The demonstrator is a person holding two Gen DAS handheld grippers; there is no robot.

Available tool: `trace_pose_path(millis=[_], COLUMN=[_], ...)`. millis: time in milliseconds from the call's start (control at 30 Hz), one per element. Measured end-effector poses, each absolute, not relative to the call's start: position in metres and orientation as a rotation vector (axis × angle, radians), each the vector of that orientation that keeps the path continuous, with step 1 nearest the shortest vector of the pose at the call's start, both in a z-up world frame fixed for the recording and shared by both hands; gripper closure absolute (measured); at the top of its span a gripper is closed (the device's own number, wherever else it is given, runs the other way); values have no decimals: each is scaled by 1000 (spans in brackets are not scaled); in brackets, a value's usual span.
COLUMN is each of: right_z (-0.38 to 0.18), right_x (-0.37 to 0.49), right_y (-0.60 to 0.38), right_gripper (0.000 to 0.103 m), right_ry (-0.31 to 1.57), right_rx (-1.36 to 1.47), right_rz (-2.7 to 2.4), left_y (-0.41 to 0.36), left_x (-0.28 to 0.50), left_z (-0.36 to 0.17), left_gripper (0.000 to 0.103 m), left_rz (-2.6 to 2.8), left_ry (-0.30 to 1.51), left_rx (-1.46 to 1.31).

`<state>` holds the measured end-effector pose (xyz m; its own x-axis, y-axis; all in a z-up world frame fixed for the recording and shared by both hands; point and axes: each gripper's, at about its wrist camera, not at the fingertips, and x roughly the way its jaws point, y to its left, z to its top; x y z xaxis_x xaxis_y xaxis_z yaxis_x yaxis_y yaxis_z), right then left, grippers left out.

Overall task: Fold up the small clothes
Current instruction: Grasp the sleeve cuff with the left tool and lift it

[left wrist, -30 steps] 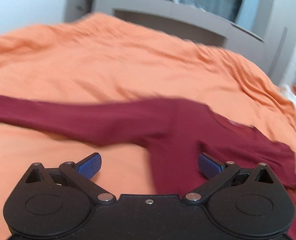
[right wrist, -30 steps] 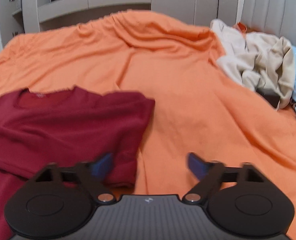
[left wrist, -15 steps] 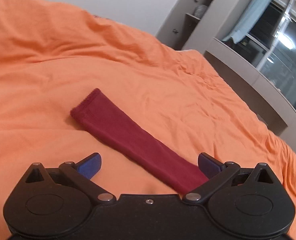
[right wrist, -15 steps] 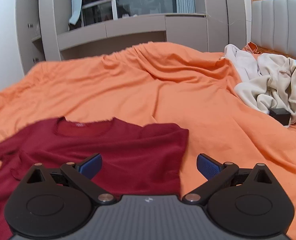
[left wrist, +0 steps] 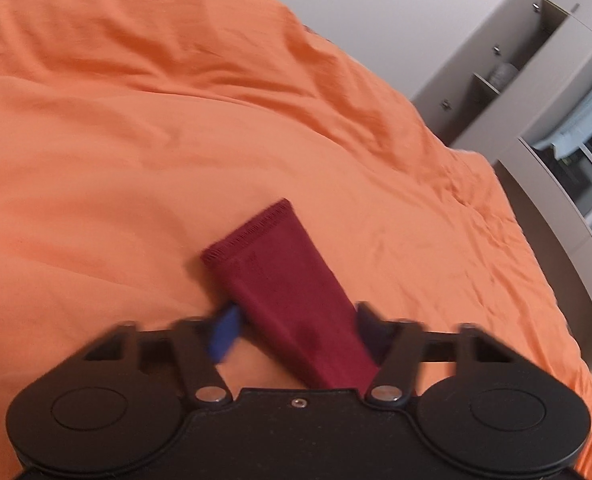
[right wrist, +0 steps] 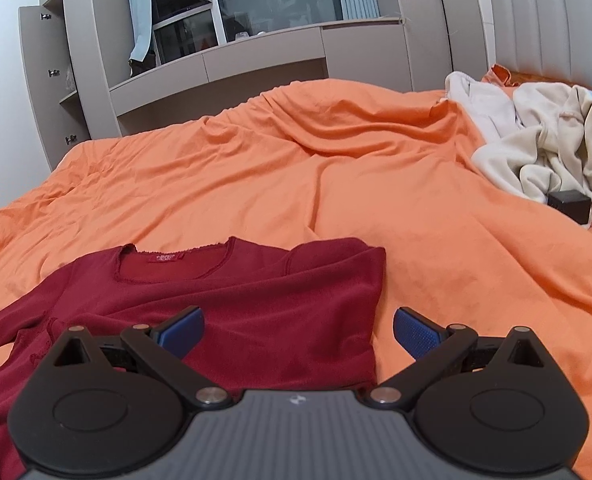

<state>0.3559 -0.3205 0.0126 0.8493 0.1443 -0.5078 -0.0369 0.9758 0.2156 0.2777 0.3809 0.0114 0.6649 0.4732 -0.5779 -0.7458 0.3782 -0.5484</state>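
A dark red long-sleeved shirt [right wrist: 223,300] lies flat on the orange bed cover [right wrist: 336,184], neckline away from me, its right side folded in. Its left sleeve [left wrist: 283,280] stretches out flat in the left wrist view, cuff at the far end. My left gripper [left wrist: 296,328] straddles this sleeve, blue fingers on either side and narrowed toward it; the view is blurred. My right gripper [right wrist: 298,332] is open and empty, held above the shirt's right edge.
A heap of cream and white clothes [right wrist: 536,148] with a small black box [right wrist: 568,206] lies at the right by the grey headboard [right wrist: 548,28]. Grey cabinets and a window [right wrist: 255,20] stand beyond the bed's far edge.
My left gripper has swung left from the shirt body along the sleeve to near the cuff, and its fingers have narrowed. My right gripper has lifted and tilted up.
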Motion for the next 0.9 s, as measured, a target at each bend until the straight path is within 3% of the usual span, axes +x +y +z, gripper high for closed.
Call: trace_pose_path(millis=[33,100,433,700,900], right_z=[12,12,14,16,18], right_x=[356,356,352,350,347], right_y=[-320,-318,-315,-321,-325], right_gripper=[0,0,0,0,0], right_ry=[550,553,540,534,527], right_rx=[204,206,215,225,237], right_rz=[97,100,110,115,117], left_y=[383,386,341,222,127], left_x=[279,282,297,334,356], left_z=[10,7,55,112,123], left_gripper=[79,98,99,99,99], left_rz=[806,805,681,362,169], left_ry=[351,352,199,136,135], left_rx=[-888,-894,-650,-362,-264])
